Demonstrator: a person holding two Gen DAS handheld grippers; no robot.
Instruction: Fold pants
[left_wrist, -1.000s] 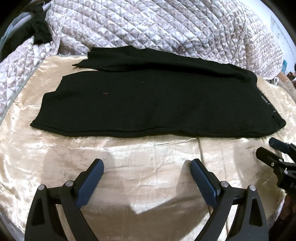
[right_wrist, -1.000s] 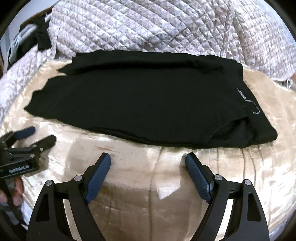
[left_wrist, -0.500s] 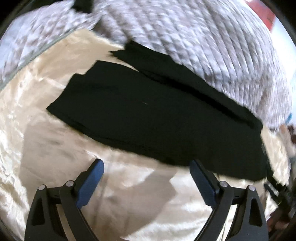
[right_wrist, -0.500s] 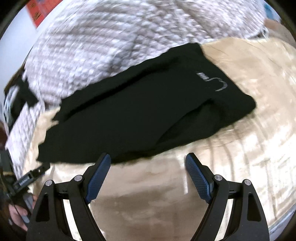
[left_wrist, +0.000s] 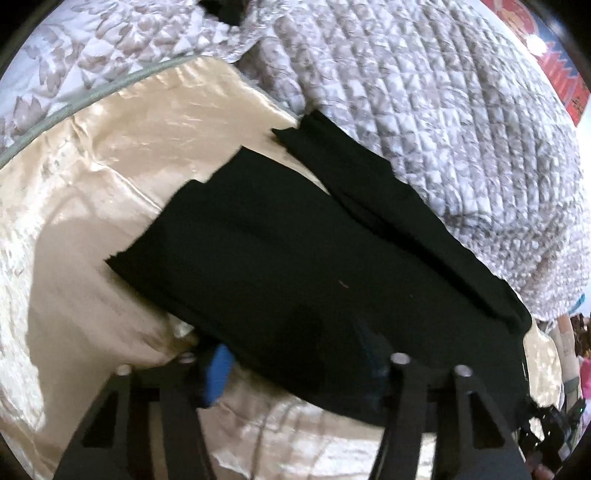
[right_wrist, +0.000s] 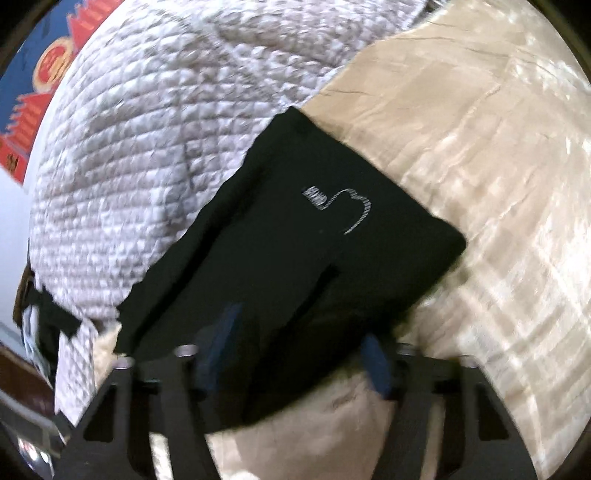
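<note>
Each hand-held gripper (left_wrist: 295, 365) (right_wrist: 295, 354) half-closed, just narrowing, black pants (left_wrist: 295, 266) edge between jaws.

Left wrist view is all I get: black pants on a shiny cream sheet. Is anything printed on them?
Observer: Yes. The right wrist view shows a white logo near one end of the pants.
Operator: Is the other gripper near that end?
Observer: Yes. The right gripper straddles the pants' near edge there. Its jaws have just been closing, with cloth between them but not yet pinched.
</note>
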